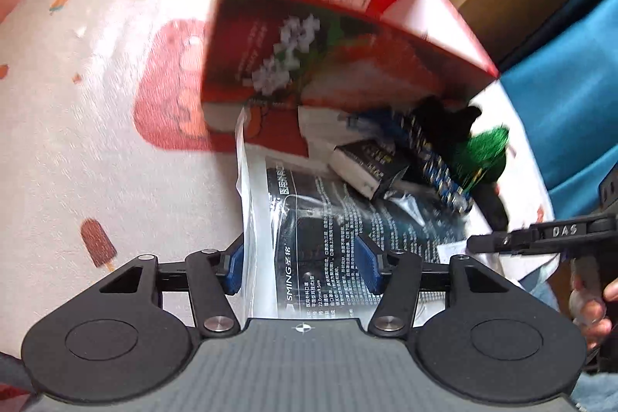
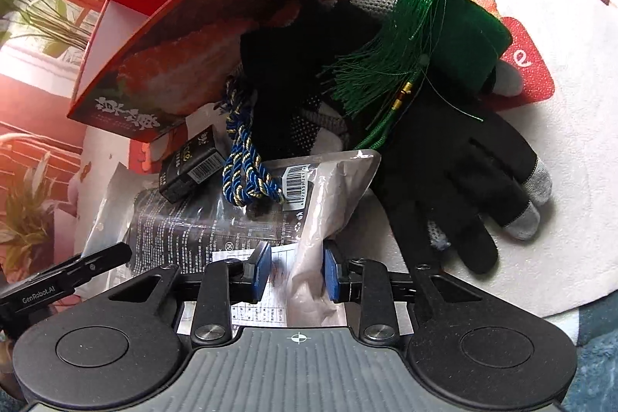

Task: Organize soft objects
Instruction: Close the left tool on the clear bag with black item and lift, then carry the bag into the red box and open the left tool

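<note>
Left gripper (image 1: 299,267): blue pads astride the near end of a clear plastic packet with dark printed insert (image 1: 309,219); the left pad sits at the packet's edge, the right pad lies over its printed face; whether they press it I cannot tell.
Right gripper (image 2: 295,271): blue pads on either side of the packet's crumpled translucent flap (image 2: 328,203); the right pad touches the flap, a gap shows at the left pad, so a firm grip is unclear.
Packet: lies flat on the white cloth printed with red shapes and ice lollies (image 1: 96,141), its far end under the pile.
Small black box with barcode (image 2: 191,165): rests on the packet.
Blue and gold twisted cord (image 2: 247,165): draped over the packet, beside the box.
Black knit glove with grey fingertips (image 2: 455,172): spread on the cloth, right of the packet.
Green tassel with green felt piece (image 2: 436,37): lies atop the gloves.
Red cardboard box with food photo (image 1: 309,37): tipped on its side, farthest, open end facing the pile.
</note>
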`<state>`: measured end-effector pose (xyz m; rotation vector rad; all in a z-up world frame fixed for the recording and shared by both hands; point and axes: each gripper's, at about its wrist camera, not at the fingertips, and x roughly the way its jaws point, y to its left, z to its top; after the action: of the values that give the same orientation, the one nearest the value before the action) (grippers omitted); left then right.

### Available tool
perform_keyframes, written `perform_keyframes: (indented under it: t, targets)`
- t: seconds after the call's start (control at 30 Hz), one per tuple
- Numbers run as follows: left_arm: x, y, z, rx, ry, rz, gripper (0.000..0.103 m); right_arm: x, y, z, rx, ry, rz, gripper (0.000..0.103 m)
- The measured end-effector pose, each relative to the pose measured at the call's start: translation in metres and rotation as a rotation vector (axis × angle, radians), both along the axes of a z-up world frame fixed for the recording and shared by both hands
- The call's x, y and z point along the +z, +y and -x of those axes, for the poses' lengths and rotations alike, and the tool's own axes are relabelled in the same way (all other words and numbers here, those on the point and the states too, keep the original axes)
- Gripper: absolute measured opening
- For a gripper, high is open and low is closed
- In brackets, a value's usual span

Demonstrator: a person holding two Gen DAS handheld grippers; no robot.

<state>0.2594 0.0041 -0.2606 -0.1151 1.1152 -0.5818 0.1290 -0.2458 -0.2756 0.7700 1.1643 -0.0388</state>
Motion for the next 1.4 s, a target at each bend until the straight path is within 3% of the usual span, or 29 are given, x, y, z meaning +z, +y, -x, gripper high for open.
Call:
perform_keyframes:
  t: [0.13,0.33,0.5,0.83,1.03,1.13,1.4]
  targets:
    - [0.019,0.002,0.0,0.034,-0.038,-0.008,0.06,0.014,0.009,0.003,0.033,-0.036,0.001,0.028]
    - [0.005,0.01,0.02,-0.018,0.005,-0.072,0.061,0.003,0.023,0.013,0.089,0.022,0.009,0.029]
    - [0.003,0.024,0.028,-0.002,0.004,-0.071,0.061,0.016,0.035,0.014,0.146,-0.053,0.082,0.029]
    - [0.03,0.046,0.041,0.041,-0.049,-0.049,0.061,0.054,0.061,0.014,0.303,-0.211,0.235,0.029]
    - [0.047,0.044,0.036,0.047,-0.144,-0.038,0.061,0.077,0.065,0.008,0.364,-0.324,0.305,0.03]
    - [0.055,0.042,0.025,0.071,-0.166,0.009,0.061,0.094,0.059,-0.001,0.365,-0.377,0.356,0.03]
    - [0.113,0.012,-0.017,0.066,-0.342,0.053,0.061,0.159,0.037,-0.041,0.419,-0.547,0.52,0.031]
